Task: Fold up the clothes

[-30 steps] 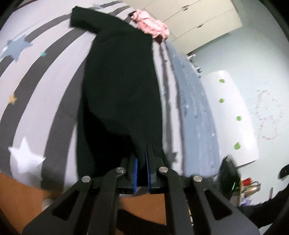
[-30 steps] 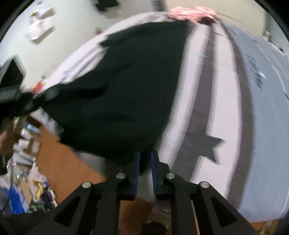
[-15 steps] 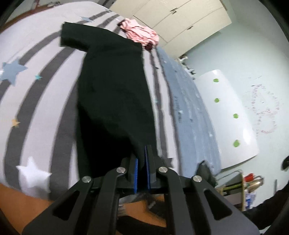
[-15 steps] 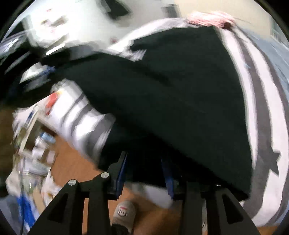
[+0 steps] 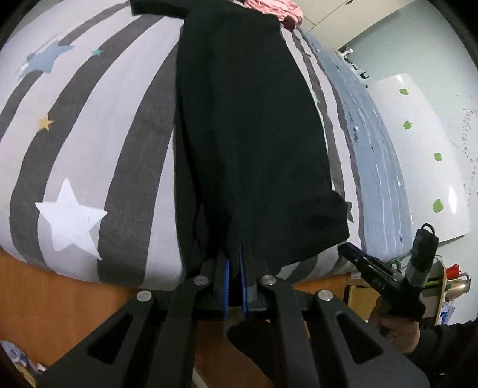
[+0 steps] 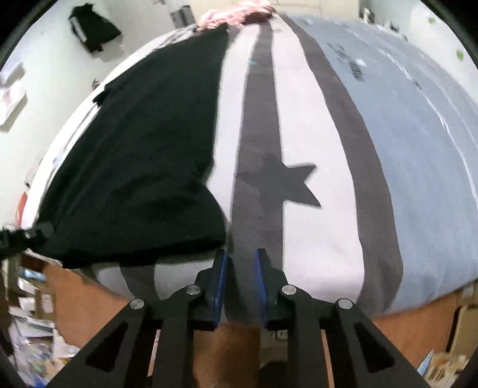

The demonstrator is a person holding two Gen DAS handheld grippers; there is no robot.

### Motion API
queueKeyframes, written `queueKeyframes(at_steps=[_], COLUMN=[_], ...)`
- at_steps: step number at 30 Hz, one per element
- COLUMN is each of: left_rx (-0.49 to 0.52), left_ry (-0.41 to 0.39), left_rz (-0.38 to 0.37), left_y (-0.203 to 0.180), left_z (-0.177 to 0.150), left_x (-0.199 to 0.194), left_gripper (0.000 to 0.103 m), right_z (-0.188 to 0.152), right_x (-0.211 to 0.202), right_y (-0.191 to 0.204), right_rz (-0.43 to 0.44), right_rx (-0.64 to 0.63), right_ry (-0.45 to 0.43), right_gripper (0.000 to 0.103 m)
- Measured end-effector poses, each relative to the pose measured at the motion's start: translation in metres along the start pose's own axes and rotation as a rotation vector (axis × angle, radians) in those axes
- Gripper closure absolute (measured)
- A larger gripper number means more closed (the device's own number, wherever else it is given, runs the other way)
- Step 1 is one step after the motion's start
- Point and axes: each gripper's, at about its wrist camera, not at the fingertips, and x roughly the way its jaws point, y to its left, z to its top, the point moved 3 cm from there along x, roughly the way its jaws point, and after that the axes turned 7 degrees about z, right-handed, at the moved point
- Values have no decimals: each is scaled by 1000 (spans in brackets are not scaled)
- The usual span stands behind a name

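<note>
Left gripper (image 5: 234, 268) pinching black garment (image 5: 251, 125) hem at bed (image 5: 74, 167) near edge. Right gripper (image 6: 240, 262) empty, jaws closing beside the near corner. Advisable: regrip corner, tension hem evenly.

The garment (image 5: 248, 143) lies lengthwise on the bed (image 5: 125, 167), its near hem hanging over the bed's front edge. Clothes (image 5: 273, 7) sit piled at the bed's far end, behind the garment.

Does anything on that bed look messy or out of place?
Mostly the pink clothes bunched in a heap at the bed's far end, unfolded. The black garment lies long over the striped bedcover, its near hem hanging past the edge, pinched by the left gripper.
</note>
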Motion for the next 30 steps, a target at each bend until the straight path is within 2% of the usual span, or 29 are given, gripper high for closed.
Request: queueKeyframes(at_steps=[1, 4, 7, 12, 18, 19, 21, 24, 26, 27, 30], left_rx=[-2, -3, 17, 30, 45, 52, 61, 6, -19, -26, -22], left_ry=[2, 6, 14, 19, 12, 8, -16, -66, -76, -69, 41], left_rz=[2, 1, 7, 14, 37, 41, 30, -36, -43, -37, 24], left_y=[1, 3, 1, 4, 5, 4, 1, 3, 7, 9, 18], left_z=[0, 2, 4, 2, -1, -2, -2, -2, -3, -4, -14], left_x=[0, 0, 2, 3, 7, 7, 1, -20, -26, -26, 0], left_gripper=[99, 99, 99, 99, 99, 99, 99, 99, 99, 99, 98], right_z=[0, 5, 20, 39, 31, 31, 32, 32, 30, 27, 22], right_x=[-6, 1, -3, -10, 34, 38, 36, 18, 2, -5, 2], right_y=[-8, 6, 9, 15, 15, 15, 16, 18, 20, 21, 21], right_rz=[6, 40, 88, 137, 161, 161, 199, 258, 283, 293, 285], right_rx=[13, 13, 19, 13, -23, -23, -12, -7, -12, -17, -1], right_ry=[10, 5, -14, -44, 80, 86, 100, 96, 85, 87, 119], right_gripper=[85, 85, 69, 66, 64, 67, 96, 98, 98, 98, 98])
